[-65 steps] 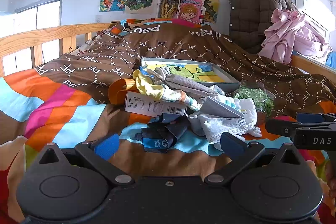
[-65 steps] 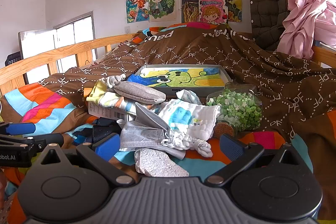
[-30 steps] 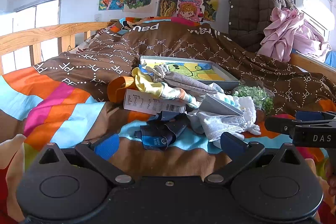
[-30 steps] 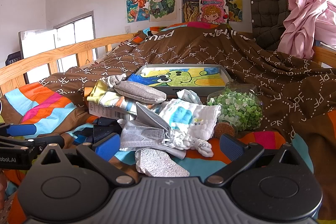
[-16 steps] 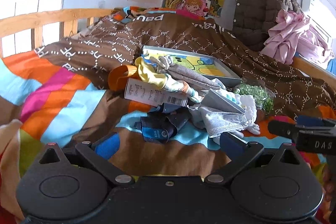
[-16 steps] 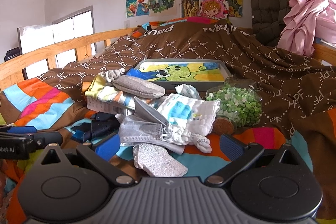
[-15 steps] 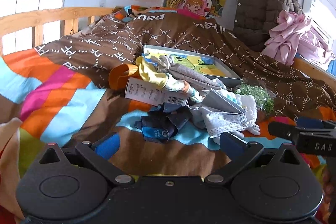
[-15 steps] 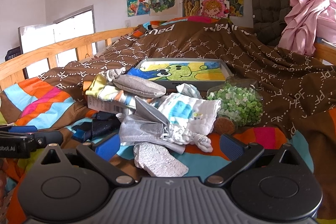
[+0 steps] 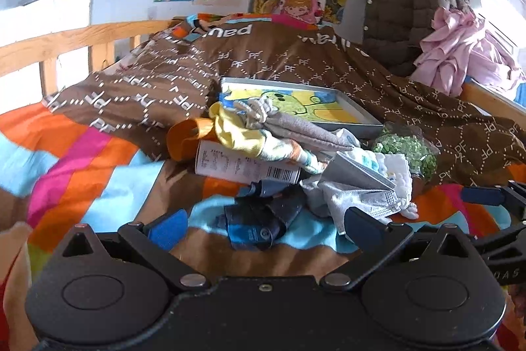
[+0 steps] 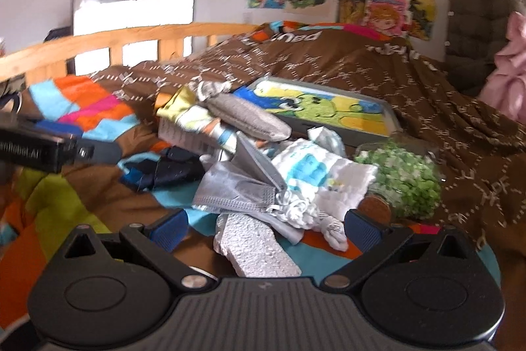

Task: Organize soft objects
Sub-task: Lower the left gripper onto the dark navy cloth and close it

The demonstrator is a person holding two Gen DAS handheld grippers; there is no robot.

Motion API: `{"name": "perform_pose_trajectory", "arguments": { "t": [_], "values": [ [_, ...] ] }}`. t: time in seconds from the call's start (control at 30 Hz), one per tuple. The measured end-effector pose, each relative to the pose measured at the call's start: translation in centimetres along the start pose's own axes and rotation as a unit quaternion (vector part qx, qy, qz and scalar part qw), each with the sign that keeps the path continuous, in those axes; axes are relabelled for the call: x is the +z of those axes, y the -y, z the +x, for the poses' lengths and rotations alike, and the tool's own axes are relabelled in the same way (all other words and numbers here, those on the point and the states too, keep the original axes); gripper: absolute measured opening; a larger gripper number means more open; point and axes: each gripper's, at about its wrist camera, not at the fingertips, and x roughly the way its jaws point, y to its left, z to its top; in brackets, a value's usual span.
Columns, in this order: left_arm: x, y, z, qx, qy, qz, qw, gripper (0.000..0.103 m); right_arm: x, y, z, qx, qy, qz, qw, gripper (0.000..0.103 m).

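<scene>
A pile of soft things lies on the bed. A dark navy sock bundle [image 9: 259, 219] sits just ahead of my open, empty left gripper [image 9: 263, 224]. A grey face mask [image 10: 236, 186], a white cloth with a blue print [image 10: 309, 170] and a white foam piece [image 10: 253, 245] lie in front of my open, empty right gripper [image 10: 266, 227]. A grey sock [image 10: 250, 117] and a yellow patterned cloth [image 9: 243, 134] lie on top of the pile. A white labelled packet [image 9: 236, 166] lies under them.
A grey tray with a cartoon picture [image 9: 296, 101] lies behind the pile. A clear bag of green bits [image 10: 404, 173] lies at the right. A brown quilt [image 9: 296, 55] covers the far bed. A wooden rail [image 10: 131, 41] runs along the left. Pink clothes [image 9: 460, 55] hang at the right.
Both grippers have moved forward toward the pile. The right wrist view has swung and tilted, and is blurred. The left gripper's view sits lower and closer to the dark socks.
</scene>
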Motion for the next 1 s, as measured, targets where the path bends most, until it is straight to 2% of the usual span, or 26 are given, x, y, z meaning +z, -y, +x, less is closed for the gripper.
{"name": "perform_pose_trajectory", "arguments": {
  "t": [0.13, 0.23, 0.4, 0.53, 0.7, 0.87, 1.0],
  "values": [
    [1.0, 0.5, 0.9, -0.014, 0.002, 0.056, 0.9983, 0.101, -0.2, 0.5, 1.6, 0.023, -0.016, -0.040, 0.999, 0.103],
    [1.8, 0.7, 2.0, -0.035, -0.006, 0.076, 0.9965, 0.101, -0.4, 1.1, 2.7, 0.040, -0.032, -0.029, 0.998, 0.102],
    [2.8, 1.1, 5.3, -0.061, -0.044, 0.112, 0.9909, 0.098, -0.9, 1.4, 3.5, 0.062, -0.042, -0.013, 0.997, 0.099],
    [3.0, 0.6, 7.5, -0.067, -0.076, 0.112, 0.9886, 0.096, -1.3, 1.8, 4.0, 0.069, -0.055, 0.000, 0.996, 0.093],
    [2.9, -0.2, 9.0, -0.057, -0.101, 0.112, 0.9870, 0.095, -1.6, 2.4, 4.9, 0.082, -0.065, 0.030, 0.994, 0.090],
    [2.8, -0.7, 10.0, -0.046, -0.120, 0.091, 0.9875, 0.095, -1.8, 2.1, 5.6, 0.090, -0.079, 0.033, 0.992, 0.082],
    [2.8, -1.0, 10.8, -0.045, -0.137, 0.070, 0.9871, 0.091, -1.9, 2.0, 5.6, 0.090, -0.078, 0.034, 0.992, 0.080]
  ]
}}
